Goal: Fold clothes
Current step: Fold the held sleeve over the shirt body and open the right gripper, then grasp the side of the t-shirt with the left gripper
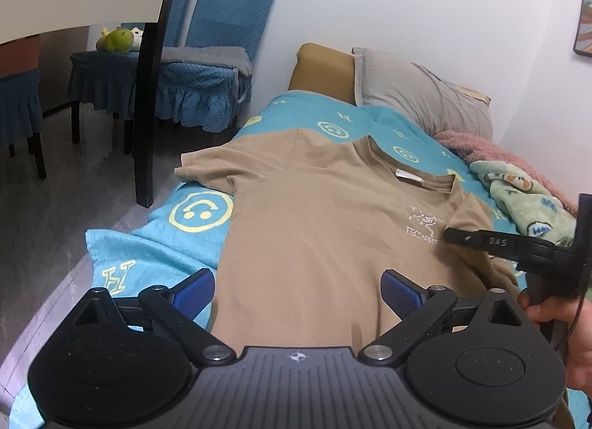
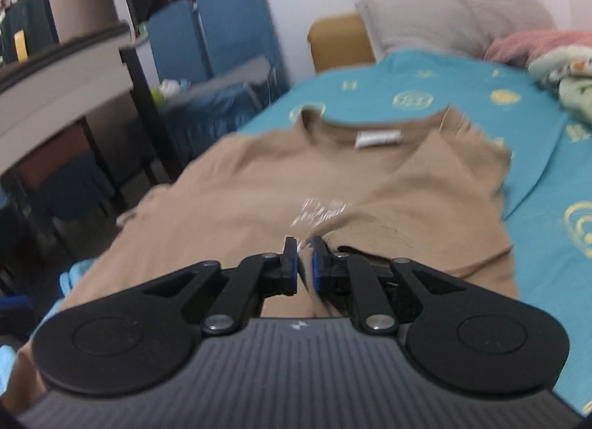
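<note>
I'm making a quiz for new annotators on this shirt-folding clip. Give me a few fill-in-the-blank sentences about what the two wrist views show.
1. The tan T-shirt lies on a ____ blanket printed with yellow smiley faces.
2. The left gripper has its jaws ____, with nothing between them.
3. The right gripper has its jaws closed on a fold of the ____.
4. Beyond the shirt's collar, a ____ pillow rests against the wall.

Missing words: turquoise; open; T-shirt; grey
</note>
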`<state>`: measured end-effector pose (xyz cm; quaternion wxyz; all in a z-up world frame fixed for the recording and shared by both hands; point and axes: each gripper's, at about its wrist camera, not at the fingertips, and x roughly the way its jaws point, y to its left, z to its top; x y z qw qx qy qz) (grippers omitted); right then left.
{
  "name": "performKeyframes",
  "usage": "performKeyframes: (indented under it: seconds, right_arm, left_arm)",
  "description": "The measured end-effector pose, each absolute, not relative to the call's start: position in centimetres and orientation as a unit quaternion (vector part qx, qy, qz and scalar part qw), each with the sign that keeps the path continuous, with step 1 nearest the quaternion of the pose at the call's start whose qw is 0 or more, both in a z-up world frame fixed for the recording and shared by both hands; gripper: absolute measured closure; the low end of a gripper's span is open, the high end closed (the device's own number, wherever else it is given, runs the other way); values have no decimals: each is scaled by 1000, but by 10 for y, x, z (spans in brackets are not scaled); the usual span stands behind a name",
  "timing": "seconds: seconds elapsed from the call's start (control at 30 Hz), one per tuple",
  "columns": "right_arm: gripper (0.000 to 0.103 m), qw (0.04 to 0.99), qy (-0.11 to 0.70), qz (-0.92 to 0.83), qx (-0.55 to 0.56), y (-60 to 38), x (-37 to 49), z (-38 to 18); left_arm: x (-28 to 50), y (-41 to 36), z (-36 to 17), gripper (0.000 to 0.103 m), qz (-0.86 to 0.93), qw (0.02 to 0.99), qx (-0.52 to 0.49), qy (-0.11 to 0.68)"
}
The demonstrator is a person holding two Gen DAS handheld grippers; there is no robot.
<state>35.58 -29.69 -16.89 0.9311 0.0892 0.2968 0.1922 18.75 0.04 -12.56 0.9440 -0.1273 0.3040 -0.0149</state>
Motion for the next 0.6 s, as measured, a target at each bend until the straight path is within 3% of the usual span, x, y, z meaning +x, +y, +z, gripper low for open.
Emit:
performKeyframes:
  seconds: [0.1, 0.17, 0.2, 0.6]
  right_arm:
    - [81, 923, 303, 193, 138, -312, 358, -166]
    - [27, 925, 292, 183, 163, -325, 348, -160]
    - [13, 929, 280, 172, 168, -330, 341, -155]
    - [15, 957, 216, 6, 195, -356, 202, -32]
  left_arm:
    - [190, 0, -127, 5, -21, 944, -128, 302]
    - [192, -2, -128, 5, -27, 944, -128, 303]
    - [193, -3, -128, 5, -30, 944, -127, 303]
    - [172, -7, -112, 6, -50, 951, -89, 293]
